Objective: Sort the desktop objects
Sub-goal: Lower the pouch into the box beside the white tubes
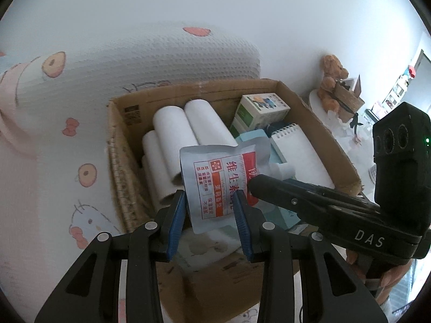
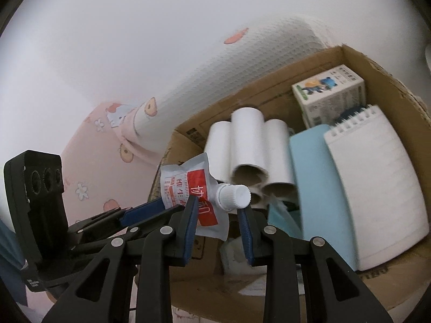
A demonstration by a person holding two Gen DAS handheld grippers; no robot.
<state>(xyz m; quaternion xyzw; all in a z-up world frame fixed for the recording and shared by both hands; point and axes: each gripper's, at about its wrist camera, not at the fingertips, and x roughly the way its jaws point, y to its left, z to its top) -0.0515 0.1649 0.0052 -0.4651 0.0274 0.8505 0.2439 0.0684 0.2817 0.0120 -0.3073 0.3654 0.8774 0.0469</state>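
Silver pouch [image 1: 215, 185] between left claw [image 1: 211, 202] pads, right claw [image 2: 219, 216] agape

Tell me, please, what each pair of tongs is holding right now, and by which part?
The left tongs clamp the silver pouch across its flat lower body. The right tongs straddle its white cap end; contact there cannot be told.

**Counting what's showing in and around the box**

One cardboard box [image 2: 358, 62] is sitting in view. Inside it, four white paper rolls [image 2: 247, 145] are showing their tube ends, one spiral notebook [image 2: 374, 185] is lying on one light-blue case [image 2: 317, 183], and two small printed cartons [image 1: 260, 107] are stacking up at the back. One silver spout pouch [image 1: 215, 185] is hanging over the box. Two grippers are appearing, and one teddy bear [image 1: 332, 80] is sitting beyond the box.
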